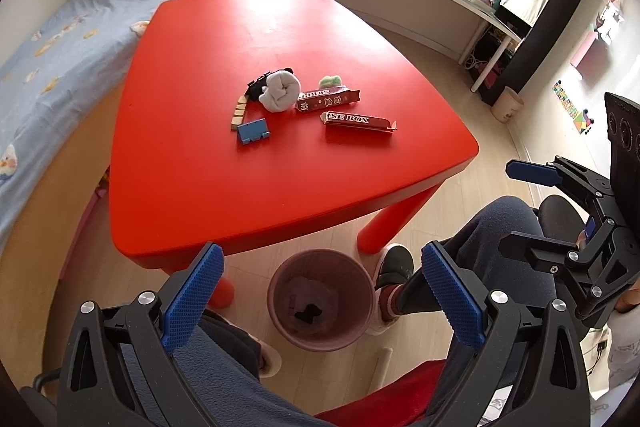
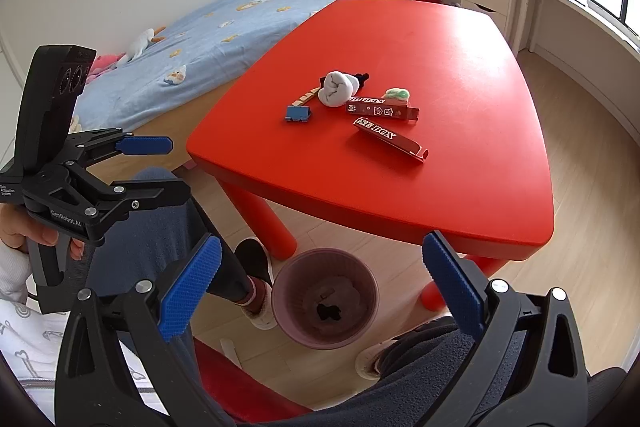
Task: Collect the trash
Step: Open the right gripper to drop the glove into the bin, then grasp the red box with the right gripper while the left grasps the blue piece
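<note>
Left claw (image 1: 322,297) and right claw (image 2: 320,293) both agape, empty.

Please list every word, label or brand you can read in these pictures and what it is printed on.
"SE BOX": nearer dark-red carton, first letters cut off.
"SURPR": farther dark-red carton, upside down, partly read; its Chinese characters are too small.
"GenRobot.AI": left gripper body.
Small white print at that gripper's edge: too blurred.

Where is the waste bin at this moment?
The waste bin stands on the floor by the red table's near edge, between the person's feet in both views.
</note>
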The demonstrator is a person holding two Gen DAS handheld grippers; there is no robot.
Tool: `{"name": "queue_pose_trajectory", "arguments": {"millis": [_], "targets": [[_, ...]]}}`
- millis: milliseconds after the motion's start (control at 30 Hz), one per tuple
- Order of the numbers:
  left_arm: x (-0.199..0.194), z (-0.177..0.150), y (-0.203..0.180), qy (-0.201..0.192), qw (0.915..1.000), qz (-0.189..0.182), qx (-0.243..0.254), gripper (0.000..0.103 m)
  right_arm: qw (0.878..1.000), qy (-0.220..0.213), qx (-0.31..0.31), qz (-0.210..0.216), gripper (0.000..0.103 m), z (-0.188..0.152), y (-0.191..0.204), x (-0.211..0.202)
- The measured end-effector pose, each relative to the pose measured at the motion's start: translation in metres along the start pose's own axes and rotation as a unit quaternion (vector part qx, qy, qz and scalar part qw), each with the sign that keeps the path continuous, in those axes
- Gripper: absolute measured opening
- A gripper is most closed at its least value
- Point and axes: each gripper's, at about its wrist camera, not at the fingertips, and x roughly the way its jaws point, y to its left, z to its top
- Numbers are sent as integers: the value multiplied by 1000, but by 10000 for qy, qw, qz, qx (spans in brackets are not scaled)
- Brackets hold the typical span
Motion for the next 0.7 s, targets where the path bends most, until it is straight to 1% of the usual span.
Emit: {"name": "queue_pose_trajectory", "arguments": {"millis": [167, 300, 500, 700], "targets": [[2, 6, 3, 6, 10000, 43, -67, 95, 10000, -18, 6, 42, 99, 5, -6, 0], [3, 15, 6, -13, 9998, 91, -157, 95, 9999, -49, -101, 48, 99, 12, -9, 0], [9, 32, 16, -65, 9992, 199, -340, 95, 9995, -6, -282, 125, 99, 31, -15, 7], [23, 55, 26, -53, 9979, 286, -579, 95, 9988, 93, -468, 56, 99, 53, -26, 23]]}}
